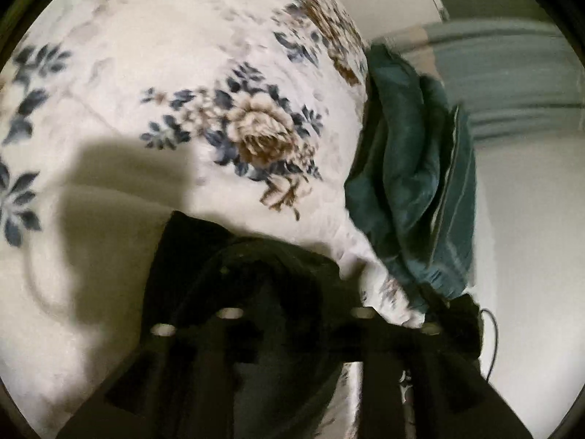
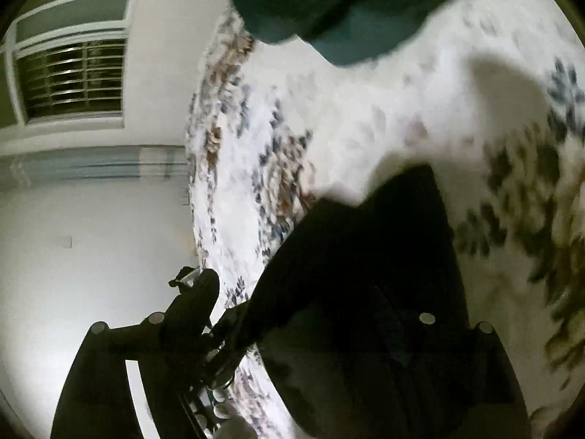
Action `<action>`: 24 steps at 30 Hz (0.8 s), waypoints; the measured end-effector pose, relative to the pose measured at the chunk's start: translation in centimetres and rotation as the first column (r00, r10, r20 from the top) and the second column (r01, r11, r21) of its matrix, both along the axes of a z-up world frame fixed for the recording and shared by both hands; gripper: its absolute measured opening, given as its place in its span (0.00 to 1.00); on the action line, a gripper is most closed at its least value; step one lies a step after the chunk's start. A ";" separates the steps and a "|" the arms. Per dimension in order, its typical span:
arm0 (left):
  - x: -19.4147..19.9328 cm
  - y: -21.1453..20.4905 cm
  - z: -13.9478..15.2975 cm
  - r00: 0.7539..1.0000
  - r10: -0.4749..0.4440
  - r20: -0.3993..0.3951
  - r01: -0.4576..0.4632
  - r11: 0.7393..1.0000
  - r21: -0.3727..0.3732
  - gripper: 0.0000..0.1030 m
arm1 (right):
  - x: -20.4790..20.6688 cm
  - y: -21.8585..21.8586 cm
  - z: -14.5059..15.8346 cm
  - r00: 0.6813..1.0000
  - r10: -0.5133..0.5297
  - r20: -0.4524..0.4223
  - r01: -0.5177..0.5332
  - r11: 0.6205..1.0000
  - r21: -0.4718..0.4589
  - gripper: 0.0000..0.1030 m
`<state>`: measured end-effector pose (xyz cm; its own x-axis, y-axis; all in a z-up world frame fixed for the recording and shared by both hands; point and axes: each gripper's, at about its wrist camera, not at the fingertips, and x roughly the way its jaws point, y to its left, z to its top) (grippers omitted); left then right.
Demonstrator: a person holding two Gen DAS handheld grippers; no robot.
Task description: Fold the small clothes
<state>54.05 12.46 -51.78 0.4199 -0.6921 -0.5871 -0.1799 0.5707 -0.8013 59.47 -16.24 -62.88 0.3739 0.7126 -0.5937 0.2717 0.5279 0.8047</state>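
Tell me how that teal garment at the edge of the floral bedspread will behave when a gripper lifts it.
The teal garment lies in soft, deep folds, so it will probably go floppy and hang from whichever point is pinched. It looks thin, so likely light for its size. It sits bunched at the edge of the floral bedspread, so a push might slide it off rather than flatten it.
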 end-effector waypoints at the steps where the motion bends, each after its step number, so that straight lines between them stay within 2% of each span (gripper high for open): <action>1: -0.5 0.8 -0.1 1.000 0.029 0.006 -0.028 0.999 -0.030 0.59 | -0.1 -0.1 0.1 1.000 0.005 0.004 -0.005 1.000 -0.019 0.81; 2: -1.3 2.0 -0.4 0.997 0.072 0.007 -0.072 0.996 -0.062 0.64 | -0.1 -0.3 0.0 1.000 0.011 0.002 -0.011 0.999 -0.040 0.81; 4: -1.7 3.5 -0.7 0.993 0.119 0.001 -0.118 0.988 -0.099 0.64 | -0.9 -0.7 -0.3 0.999 0.040 -0.016 -0.041 0.994 -0.098 0.81; 5: -1.9 4.1 -0.8 0.991 0.132 0.003 -0.131 0.987 -0.091 0.64 | -1.1 -0.7 -0.5 0.998 0.054 -0.021 -0.056 0.990 -0.130 0.81; 7: -1.8 4.7 -0.4 0.991 0.126 0.033 -0.126 0.992 -0.012 0.64 | -1.3 -0.6 -1.1 0.995 0.090 -0.033 -0.095 0.973 -0.208 0.81; 9: -0.8 3.8 -0.1 0.996 0.052 0.068 -0.059 0.993 0.104 0.64 | -1.6 -0.7 -1.6 0.993 0.115 -0.038 -0.121 0.960 -0.253 0.81; 10: -0.2 2.8 -0.1 0.997 -0.002 0.072 -0.010 0.986 0.168 0.64 | -1.3 -0.6 -2.1 0.991 0.126 -0.045 -0.133 0.955 -0.266 0.81; 11: 0.8 1.3 -0.1 0.994 -0.078 0.074 0.058 0.968 0.244 0.64 | -0.9 -0.4 -2.6 0.989 0.137 -0.052 -0.146 0.950 -0.275 0.81; 13: 1.9 -0.7 -0.7 0.984 -0.165 0.068 0.134 0.935 0.327 0.61 | 0.0 0.1 -3.3 0.986 0.161 -0.051 -0.169 0.940 -0.297 0.77; 14: 2.4 -1.7 -1.1 0.976 -0.204 0.072 0.166 0.919 0.357 0.53 | 0.6 0.6 -3.7 0.983 0.175 -0.049 -0.181 0.930 -0.321 0.57; 15: 2.8 -2.5 -1.5 0.968 -0.240 0.071 0.198 0.908 0.368 0.08 | 0.9 0.9 -3.8 0.981 0.187 -0.058 -0.196 0.916 -0.350 0.19; 16: 3.2 -3.0 -1.8 0.964 -0.259 0.054 0.220 0.898 0.380 0.04 | 1.3 1.2 -4.0 0.978 0.196 -0.071 -0.208 0.906 -0.368 0.08; 21: 2.4 -1.2 -0.9 0.972 -0.199 0.125 0.144 0.925 0.352 0.04 | 1.4 1.2 -2.0 0.985 0.171 -0.002 -0.158 0.903 -0.398 0.07; 22: 2.6 -0.6 -1.3 0.975 -0.186 0.117 0.136 0.928 0.347 0.04 | 1.6 1.2 -1.7 0.985 0.172 0.007 -0.154 0.896 -0.416 0.07; 24: 3.5 0.3 -3.2 0.983 -0.169 0.071 0.136 0.933 0.333 0.02 | 2.1 1.2 -2.7 0.984 0.173 -0.037 -0.172 0.883 -0.438 0.07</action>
<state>57.56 12.77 -54.97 0.3900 -0.5303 -0.7528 -0.0012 0.8173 -0.5763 61.53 -15.03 -65.59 0.2709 0.4342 -0.8591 0.1420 0.8647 0.4818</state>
